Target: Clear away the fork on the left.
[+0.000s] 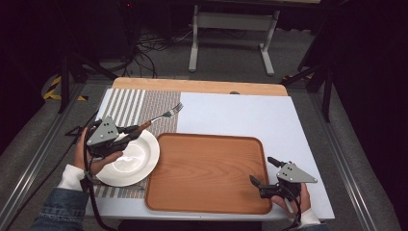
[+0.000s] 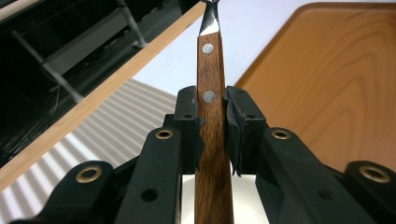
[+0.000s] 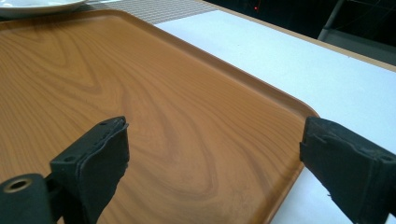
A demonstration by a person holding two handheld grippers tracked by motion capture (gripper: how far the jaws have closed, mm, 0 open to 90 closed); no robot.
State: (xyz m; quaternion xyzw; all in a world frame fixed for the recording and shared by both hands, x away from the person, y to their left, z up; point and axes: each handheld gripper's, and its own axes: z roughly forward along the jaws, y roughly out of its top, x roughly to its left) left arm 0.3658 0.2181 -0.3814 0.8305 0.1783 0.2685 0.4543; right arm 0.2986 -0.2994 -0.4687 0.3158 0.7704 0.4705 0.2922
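A fork with a wooden handle (image 1: 163,116) is held off the table, its metal tines pointing to the far right over the striped placemat (image 1: 126,103). My left gripper (image 1: 137,130) is shut on the fork's handle (image 2: 208,84), with a pad pressed against each side below the two rivets. It hovers over the far edge of a white plate (image 1: 139,156). My right gripper (image 1: 262,170) stands open with nothing between its jaws, just above the near right corner of the wooden tray (image 1: 207,168). In the right gripper view the tray (image 3: 140,93) lies under the right gripper (image 3: 210,154).
The white plate (image 3: 37,5) rests on the placemat, left of the tray. A white table surface (image 1: 240,115) stretches behind and to the right of the tray, edged by a wooden strip (image 1: 202,86). A metal table frame and cables lie on the floor beyond.
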